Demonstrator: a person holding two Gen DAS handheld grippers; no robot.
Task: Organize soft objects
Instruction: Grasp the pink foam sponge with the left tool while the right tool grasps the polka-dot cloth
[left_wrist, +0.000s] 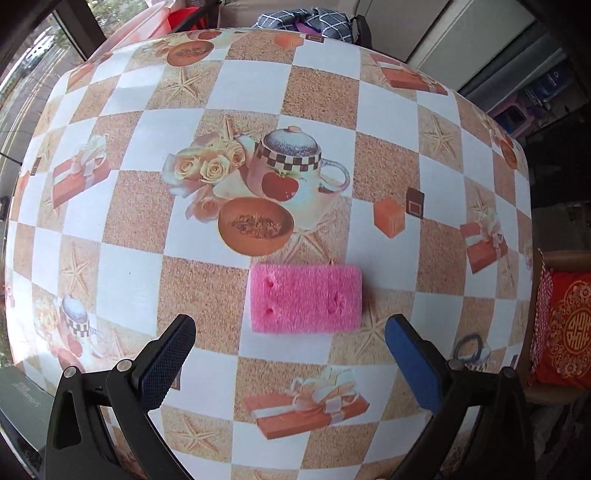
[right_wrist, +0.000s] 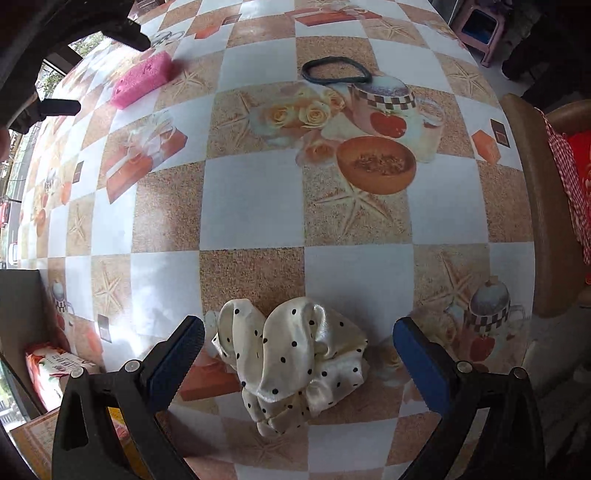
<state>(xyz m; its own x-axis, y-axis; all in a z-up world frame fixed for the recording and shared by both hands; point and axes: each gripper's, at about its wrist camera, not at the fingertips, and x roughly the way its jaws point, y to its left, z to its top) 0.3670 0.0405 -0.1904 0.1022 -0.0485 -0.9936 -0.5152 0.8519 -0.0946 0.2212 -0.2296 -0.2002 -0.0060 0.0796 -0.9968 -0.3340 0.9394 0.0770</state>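
Observation:
A pink sponge block (left_wrist: 306, 298) lies flat on the patterned tablecloth, just beyond my left gripper (left_wrist: 290, 332), which is open with the sponge ahead of the gap between its blue pads. The same pink sponge (right_wrist: 142, 79) shows far left in the right wrist view, with the left gripper's black fingers (right_wrist: 61, 107) beside it. A cream satin scrunchie with black dots (right_wrist: 291, 360) sits between the fingers of my right gripper (right_wrist: 298, 332), which is open and not touching it. A dark hair band (right_wrist: 336, 71) lies flat farther ahead.
The table (left_wrist: 317, 92) is covered with a checked cloth printed with teapots and gifts. A chair with a red cushion (left_wrist: 567, 328) stands at the right edge. A box with a packet (right_wrist: 48, 373) sits below the table's left edge. Clothes (left_wrist: 306, 22) lie beyond the far edge.

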